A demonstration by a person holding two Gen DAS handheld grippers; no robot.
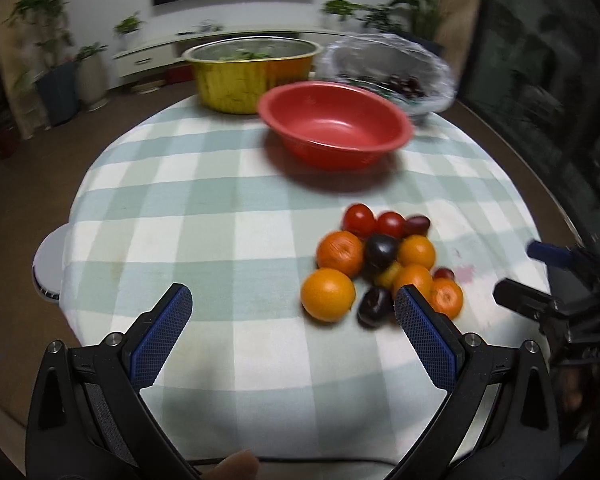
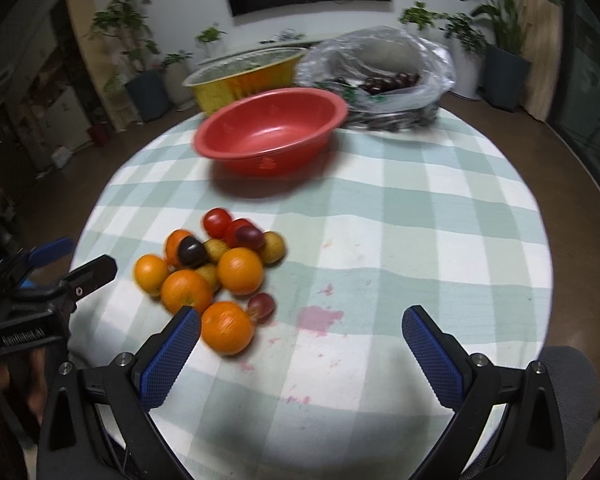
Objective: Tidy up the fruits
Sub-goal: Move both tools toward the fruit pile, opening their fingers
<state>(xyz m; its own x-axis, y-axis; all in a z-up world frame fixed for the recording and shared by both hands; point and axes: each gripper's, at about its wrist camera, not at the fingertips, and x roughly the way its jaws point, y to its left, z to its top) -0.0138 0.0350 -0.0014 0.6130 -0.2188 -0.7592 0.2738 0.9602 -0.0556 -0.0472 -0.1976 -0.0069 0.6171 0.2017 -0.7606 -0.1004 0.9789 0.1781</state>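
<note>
A loose pile of fruit (image 2: 216, 272) is lying on the checked tablecloth (image 2: 400, 220): glossy round oranges, red cherry tomatoes, dark plums and pale yellow fruit, touching one another. Behind it a smooth red plastic bowl (image 2: 272, 136) is sitting empty. The left gripper (image 1: 294, 312) and right gripper (image 2: 302, 330) are both hovering spread wide, gripping nothing

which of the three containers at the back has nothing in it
The red bowl, nearest the fruit pile; its inside is bare. The gold pot holds something green, and the plastic-lined container holds dark red fruit.
</note>
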